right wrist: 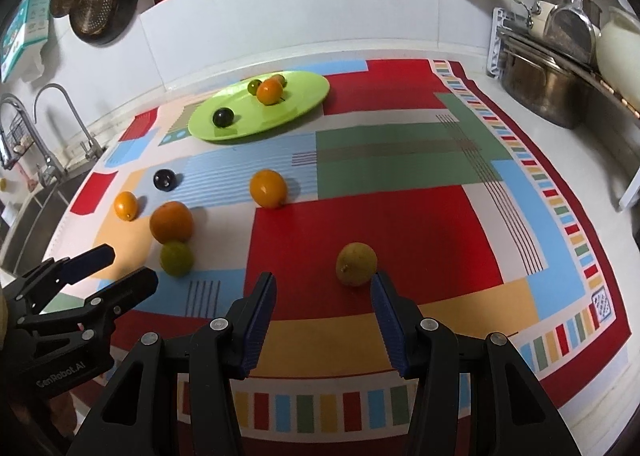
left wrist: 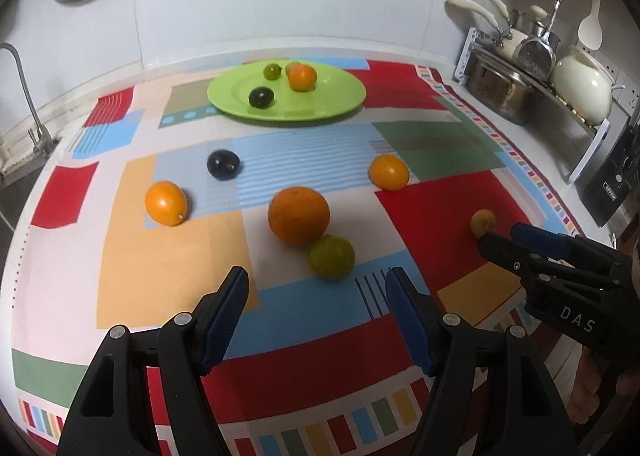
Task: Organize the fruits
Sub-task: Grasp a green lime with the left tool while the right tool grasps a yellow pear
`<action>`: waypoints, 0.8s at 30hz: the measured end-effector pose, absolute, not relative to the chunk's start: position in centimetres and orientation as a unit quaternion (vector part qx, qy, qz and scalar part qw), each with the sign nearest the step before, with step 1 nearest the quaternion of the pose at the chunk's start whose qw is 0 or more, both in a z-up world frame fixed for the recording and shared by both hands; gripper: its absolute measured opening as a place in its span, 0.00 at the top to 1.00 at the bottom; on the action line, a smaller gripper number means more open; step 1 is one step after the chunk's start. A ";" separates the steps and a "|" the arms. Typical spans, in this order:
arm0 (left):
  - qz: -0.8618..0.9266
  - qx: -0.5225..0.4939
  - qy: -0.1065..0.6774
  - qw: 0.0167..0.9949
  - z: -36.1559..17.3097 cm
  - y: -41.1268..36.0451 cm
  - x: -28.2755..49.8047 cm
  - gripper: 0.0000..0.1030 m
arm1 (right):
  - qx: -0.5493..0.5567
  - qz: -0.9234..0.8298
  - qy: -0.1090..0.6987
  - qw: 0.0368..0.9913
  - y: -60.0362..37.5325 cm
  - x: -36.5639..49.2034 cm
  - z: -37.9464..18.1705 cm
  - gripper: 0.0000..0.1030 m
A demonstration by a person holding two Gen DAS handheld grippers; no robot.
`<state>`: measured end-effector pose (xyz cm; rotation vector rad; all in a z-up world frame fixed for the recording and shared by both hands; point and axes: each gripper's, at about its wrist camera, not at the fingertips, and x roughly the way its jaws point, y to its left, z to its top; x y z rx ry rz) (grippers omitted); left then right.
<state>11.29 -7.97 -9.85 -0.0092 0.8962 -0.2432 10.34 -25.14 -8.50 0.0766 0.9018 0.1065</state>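
Left gripper [left wrist: 316,284] hangs above the near part of the patterned tablecloth [left wrist: 424,215] with its blue-padded jaws spread and nothing between them; a green lime [left wrist: 331,256] lies just beyond the fingertips, touching the near right side of a large orange [left wrist: 298,214]. Right gripper [right wrist: 323,283] is likewise spread and empty, and a yellowish lemon-like fruit [right wrist: 356,264] rests on the red patch of the cloth just ahead of the gap between its jaws, closer to the right-hand finger, with no pad pressing on it. Taking the large orange as reference: a small oval orange citrus [left wrist: 166,203] lies to its left, a dark plum-like fruit [left wrist: 223,164] lies beyond it to the left, and a second small orange citrus [left wrist: 389,171] lies beyond it to the right. A lime-green plate [left wrist: 340,95] sits well beyond the large orange at the far side of the cloth, and carries a dark fruit [left wrist: 261,97] near its front left, a small green fruit [left wrist: 272,71] farther back, an orange fruit [left wrist: 302,77] to the right of that one, and one more fruit mostly hidden behind the orange one. Far right of the large orange, off the cloth, a dish rack [left wrist: 532,67] holds steel pots and a cream kettle. Far left of it, a tap [left wrist: 28,95] stands at the counter edge.
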 end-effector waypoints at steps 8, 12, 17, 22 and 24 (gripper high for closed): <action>-0.123 -0.001 0.436 0.892 -11.0 -8.6 11.9 0.38 | 0.041 0.043 0.441 0.895 -25.8 11.0 -9.5 0.51; -0.126 -0.003 0.436 0.891 -11.3 -8.8 12.3 0.45 | 0.046 0.041 0.442 0.895 -26.1 11.5 -9.9 0.51; -0.126 -0.010 0.441 0.889 -11.7 -8.9 12.8 0.50 | 0.043 0.042 0.443 0.895 -26.0 11.9 -10.2 0.51; -0.130 -0.012 0.444 0.886 -11.9 -9.2 13.3 0.56 | 0.042 0.037 0.442 0.895 -26.1 12.3 -10.4 0.52; -0.131 -0.014 0.447 0.885 -12.0 -9.2 13.4 0.59 | 0.042 0.034 0.441 0.896 -26.2 12.5 -10.5 0.52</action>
